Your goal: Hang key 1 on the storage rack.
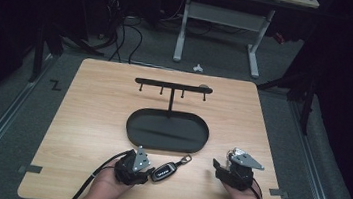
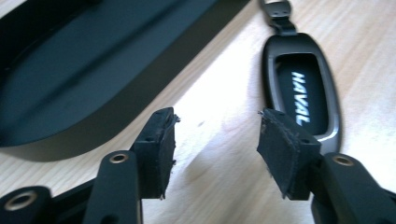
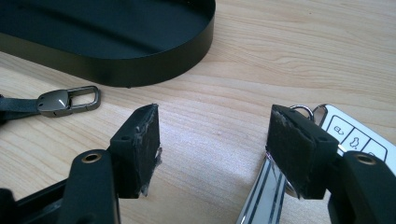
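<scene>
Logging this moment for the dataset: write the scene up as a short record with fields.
surface: wooden table
stand: black oval tray with a hook bar on a post, hooks bare
black key fob: flat on the table, marked HAVAL, beside the left gripper's jaw, not gripped
clasp: metal, on the fob's strap, lying near the tray
white key fob: on the table, partly hidden by the right gripper's jaw
left gripper: jaws apart, bare wood between them
right gripper: jaws apart, nothing between them
</scene>
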`<state>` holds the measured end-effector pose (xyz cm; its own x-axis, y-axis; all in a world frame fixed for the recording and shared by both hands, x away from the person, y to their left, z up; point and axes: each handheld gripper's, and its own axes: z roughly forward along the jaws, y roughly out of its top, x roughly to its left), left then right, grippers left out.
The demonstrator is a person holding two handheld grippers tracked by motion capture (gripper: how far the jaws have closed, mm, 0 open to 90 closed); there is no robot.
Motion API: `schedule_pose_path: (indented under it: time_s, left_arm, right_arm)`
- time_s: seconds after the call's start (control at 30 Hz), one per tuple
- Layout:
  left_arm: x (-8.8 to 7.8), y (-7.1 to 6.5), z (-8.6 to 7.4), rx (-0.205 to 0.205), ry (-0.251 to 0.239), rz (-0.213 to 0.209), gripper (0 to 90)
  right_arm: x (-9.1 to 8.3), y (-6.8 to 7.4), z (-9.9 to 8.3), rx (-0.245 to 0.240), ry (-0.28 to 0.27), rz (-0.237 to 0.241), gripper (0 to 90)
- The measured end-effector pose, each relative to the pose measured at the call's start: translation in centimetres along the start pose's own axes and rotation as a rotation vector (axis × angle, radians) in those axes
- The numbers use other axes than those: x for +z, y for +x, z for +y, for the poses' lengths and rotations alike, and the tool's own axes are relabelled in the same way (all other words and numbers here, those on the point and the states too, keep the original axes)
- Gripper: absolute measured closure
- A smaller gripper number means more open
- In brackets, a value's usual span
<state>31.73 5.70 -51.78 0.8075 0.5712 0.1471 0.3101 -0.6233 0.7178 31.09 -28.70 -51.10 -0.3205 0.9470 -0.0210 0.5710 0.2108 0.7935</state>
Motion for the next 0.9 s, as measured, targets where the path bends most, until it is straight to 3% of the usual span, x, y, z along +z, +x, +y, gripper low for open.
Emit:
schedule_pose_path:
  time_s: [0.47, 0.73, 0.8, 0.9]
  left_arm:
    - [0.3, -3.4, 1.2, 0.102, -0.002, -0.051, 47.6]
    - [1.3, -5.5, 2.0, 0.140, -0.010, -0.076, 45.5]
    - [1.4, -5.6, 2.1, 0.139, -0.014, -0.068, 44.8]
    - [0.9, -4.6, 2.1, 0.095, -0.041, -0.053, 43.5]
  right_arm:
    - [0.3, 0.4, 0.0, -0.003, 0.007, 0.015, 35.0]
    - [0.3, 0.8, 0.0, -0.013, 0.010, 0.021, 35.0]
    - [0.3, 1.0, 0.0, -0.009, 0.013, 0.029, 34.9]
    - [0.3, 2.1, 0.1, -0.021, 0.013, 0.062, 33.5]
